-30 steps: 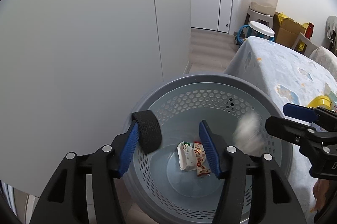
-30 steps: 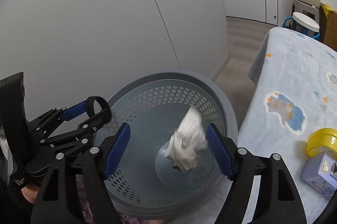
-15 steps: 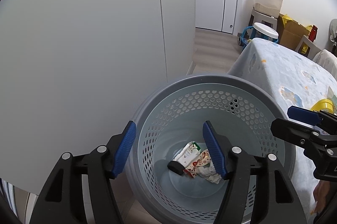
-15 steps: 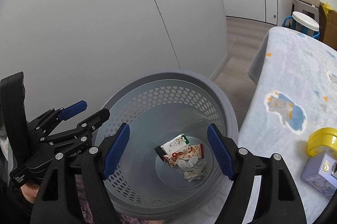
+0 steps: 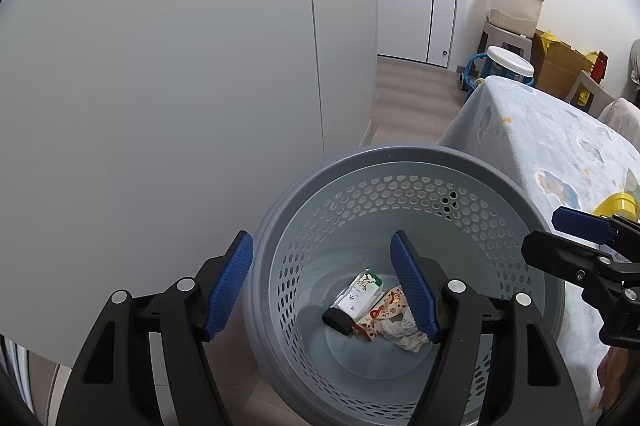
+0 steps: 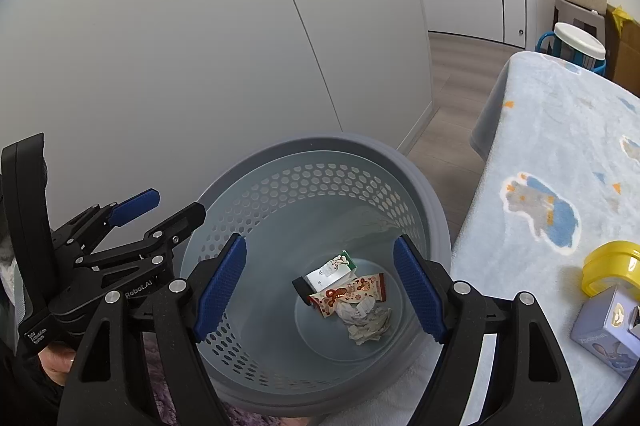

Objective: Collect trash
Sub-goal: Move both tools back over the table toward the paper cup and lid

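Trash now lies in the bin [image 6: 416,182]: the tissue [image 6: 368,322] that was falling a second ago has come to rest on the floor beside the wrapper [image 6: 352,292], carton [image 6: 330,270] and black band [image 5: 336,320]. Both grippers hang empty over the rim, the left gripper [image 5: 322,292] and right gripper [image 6: 320,290] with jaws spread wide. That drop looks finished. White cupboard doors stand close on the left; the table [image 6: 560,130] edge touches the bin on the right, with a yellow ring [image 6: 610,266] and box [image 6: 608,330] near. Open room lies upward and toward the table.

White cabinet doors [image 5: 180,66], wood floor [image 5: 412,94], blue-blanketed table [image 6: 560,154], cardboard box [image 5: 560,70].
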